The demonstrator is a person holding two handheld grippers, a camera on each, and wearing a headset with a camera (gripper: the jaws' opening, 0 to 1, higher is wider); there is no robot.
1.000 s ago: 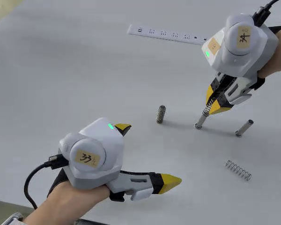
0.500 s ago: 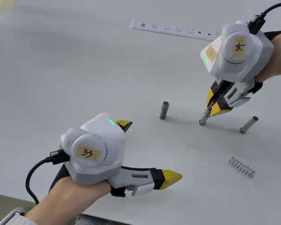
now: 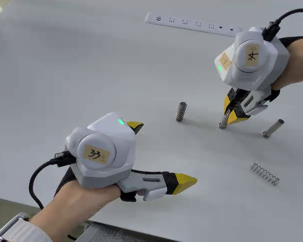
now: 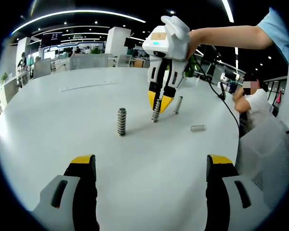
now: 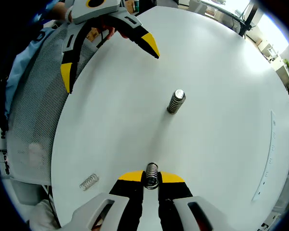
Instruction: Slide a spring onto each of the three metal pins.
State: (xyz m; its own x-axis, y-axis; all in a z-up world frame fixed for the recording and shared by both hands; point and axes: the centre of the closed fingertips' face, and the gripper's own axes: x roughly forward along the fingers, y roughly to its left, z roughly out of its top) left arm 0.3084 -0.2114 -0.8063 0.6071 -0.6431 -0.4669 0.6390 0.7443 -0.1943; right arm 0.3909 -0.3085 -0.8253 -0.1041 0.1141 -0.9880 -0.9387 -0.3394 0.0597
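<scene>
1. Since my right gripper [image 3: 231,117] is clamped on the spring [image 5: 151,173] atop the middle pin [image 3: 222,124], I'd keep it lined up with the pin and push straight down.
2. Left of that pin: the sprung pin [image 3: 181,111]. Right: the bare pin [image 3: 273,128], with the loose spring [image 3: 265,174] nearer me.
3. My left gripper [image 4: 150,163] hangs wide open, nearer me too.
4. The right gripper view shows centring down the axis. The left gripper view shows seating height side-on.

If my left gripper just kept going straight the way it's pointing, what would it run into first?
Probably the sprung pin, nearest and slightly left of its centre line; beyond it, the right gripper shut on a spring over the second pin. Depth is hard to judge.
</scene>
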